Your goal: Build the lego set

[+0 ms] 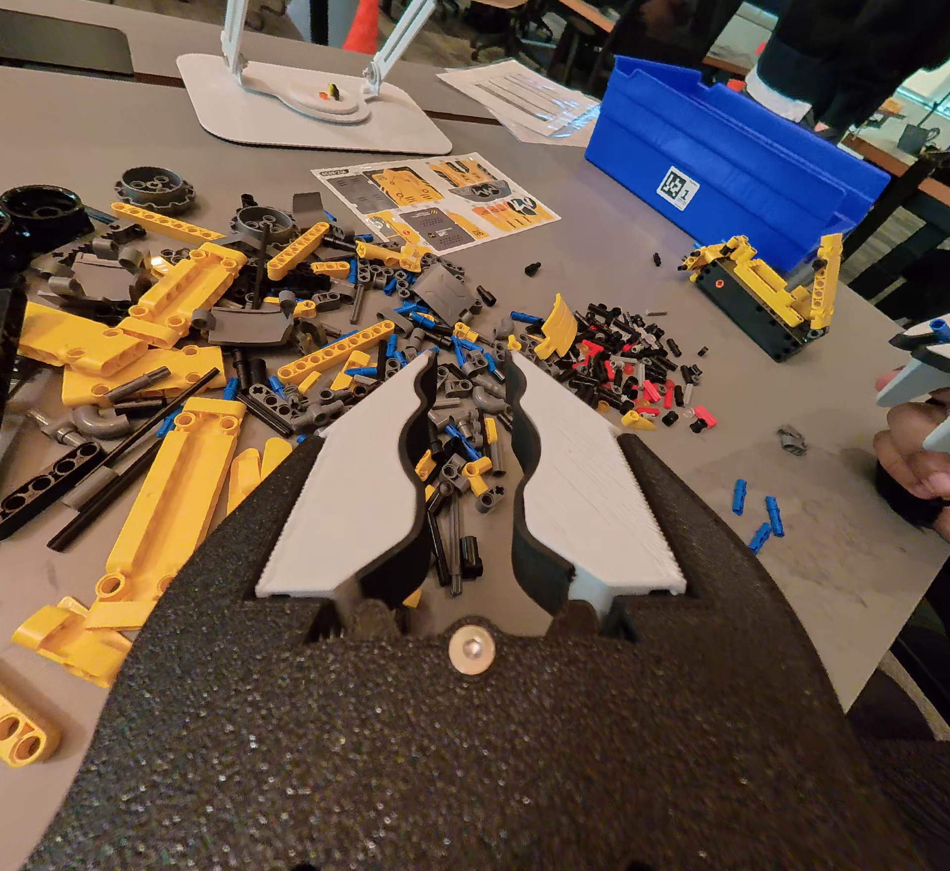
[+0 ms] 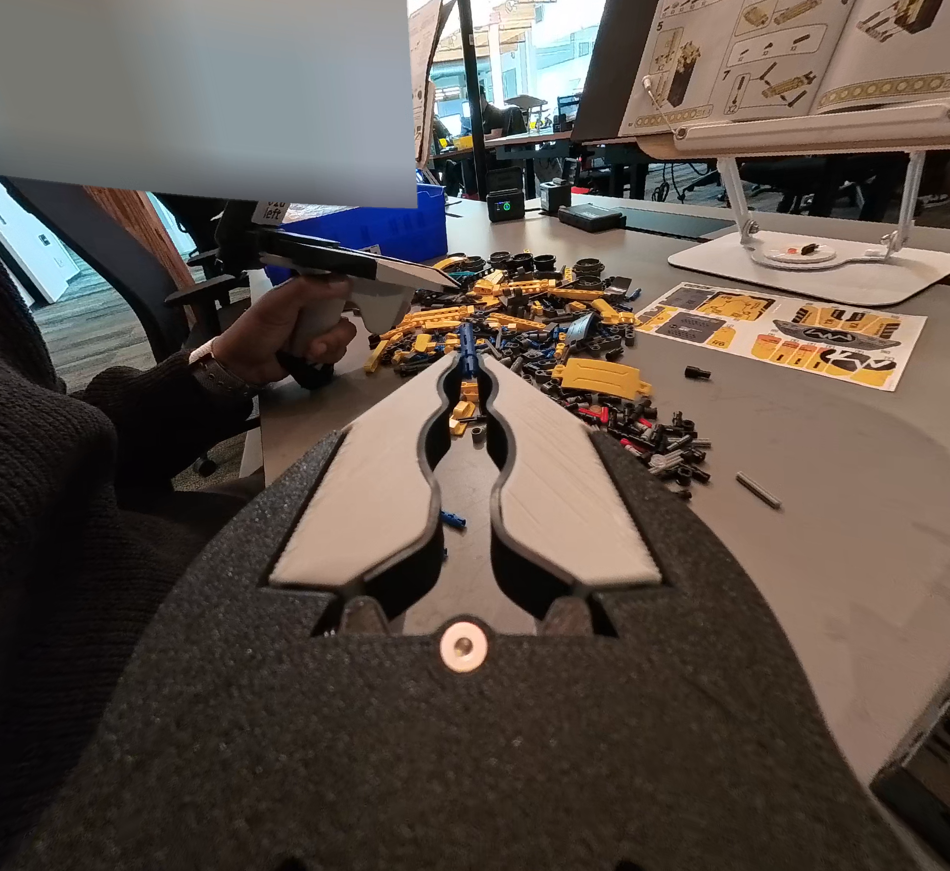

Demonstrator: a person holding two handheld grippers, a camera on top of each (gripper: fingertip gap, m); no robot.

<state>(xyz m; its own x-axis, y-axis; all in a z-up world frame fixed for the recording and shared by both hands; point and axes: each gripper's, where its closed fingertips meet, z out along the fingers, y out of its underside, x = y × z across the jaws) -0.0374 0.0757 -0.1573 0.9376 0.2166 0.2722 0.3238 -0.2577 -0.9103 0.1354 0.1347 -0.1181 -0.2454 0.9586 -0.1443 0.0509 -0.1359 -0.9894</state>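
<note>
My left gripper [image 1: 470,363] is open and empty. It hovers low over a pile of small grey, black, blue and yellow building-toy parts [image 1: 462,445] on the grey table [image 1: 591,240]. My right gripper [image 2: 469,360] is shut on a blue pin [image 2: 467,342] that sticks out past its tips, above the near edge of the pile [image 2: 514,327]. The right gripper also shows at the right edge of the left wrist view [image 1: 933,340], pin [image 1: 941,328] in its tips. The left gripper, held by a hand, shows in the right wrist view [image 2: 452,282].
A half-built yellow and black assembly [image 1: 761,301] stands by a blue bin [image 1: 719,168]. A sticker sheet [image 1: 437,201] lies behind the pile. A white book stand [image 2: 802,260] holds an open instruction booklet [image 2: 771,24]. Large yellow panels [image 1: 169,486] lie left. Loose blue pins [image 1: 766,517] lie right. Tip to tip, the grippers are about 20 cm apart.
</note>
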